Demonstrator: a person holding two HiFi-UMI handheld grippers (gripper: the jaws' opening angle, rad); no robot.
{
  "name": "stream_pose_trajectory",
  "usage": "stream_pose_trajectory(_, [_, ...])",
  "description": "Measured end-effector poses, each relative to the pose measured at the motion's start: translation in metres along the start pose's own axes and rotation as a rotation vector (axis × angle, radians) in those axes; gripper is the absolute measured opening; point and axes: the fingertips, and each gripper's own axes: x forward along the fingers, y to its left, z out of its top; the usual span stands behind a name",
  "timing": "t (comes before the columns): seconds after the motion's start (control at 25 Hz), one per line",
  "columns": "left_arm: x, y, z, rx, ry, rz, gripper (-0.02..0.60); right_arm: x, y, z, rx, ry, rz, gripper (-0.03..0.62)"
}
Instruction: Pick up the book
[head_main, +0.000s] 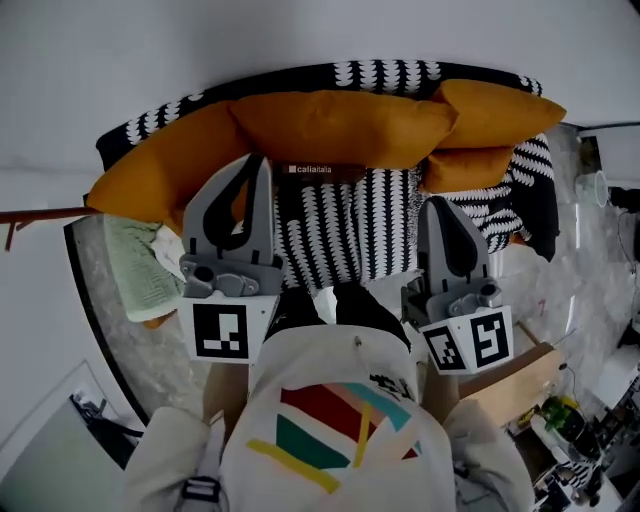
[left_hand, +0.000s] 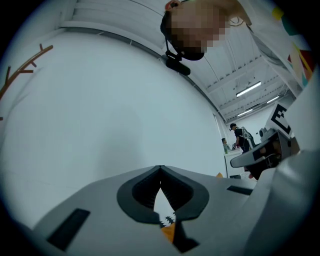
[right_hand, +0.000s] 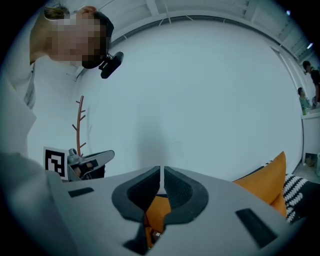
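A thin dark brown book (head_main: 322, 172) with white print lies on the black-and-white patterned sofa seat (head_main: 330, 225), against the long orange back cushion (head_main: 340, 125). My left gripper (head_main: 252, 162) is held level over the seat's left part, its tip just left of the book and its jaws together with nothing between them. In the left gripper view it (left_hand: 160, 170) faces a blank white wall. My right gripper (head_main: 437, 204) hovers over the seat's right part, well right of the book, and is shut and empty. The right gripper view (right_hand: 161, 172) shows mostly wall and an orange cushion (right_hand: 267, 180).
More orange cushions lie at the sofa's left end (head_main: 160, 165) and right end (head_main: 490, 120). A green knitted cloth (head_main: 140, 270) hangs off the left side. A cardboard box (head_main: 520, 380) stands to my right. A person (left_hand: 241, 137) stands far off by a counter.
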Motion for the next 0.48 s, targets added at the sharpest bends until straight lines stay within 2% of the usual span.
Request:
stream_pose_trajectory(0.08, [0.008,0.0,-0.011,-0.025,0.022,0.014,-0.003,0.014,-0.005,0.002,0.03,0.004,0.048,0.02])
stream_pose_trajectory(0.12, [0.01,-0.002,-0.015,-0.03,0.029,0.015,-0.003,0.021,-0.008,0.0,0.045,0.009,0.063,0.077])
stream_pose_trajectory(0.16, [0.013,-0.005,-0.018,-0.028,0.033,0.012,-0.003,0.028,-0.013,-0.003,0.043,0.016,0.065,0.219])
stream_pose_trajectory(0.2, [0.016,-0.007,-0.023,-0.022,0.039,0.008,-0.003,0.036,-0.018,-0.009,0.022,0.032,0.06,0.276])
stream_pose_trajectory(0.28, [0.021,-0.009,-0.036,-0.011,0.074,0.01,-0.003,0.052,-0.021,-0.027,-0.064,0.11,0.079,0.308])
stream_pose_trajectory(0.48, [0.027,0.004,-0.066,-0.019,0.127,0.038,-0.003,0.084,-0.005,-0.107,-0.399,0.39,0.252,0.305])
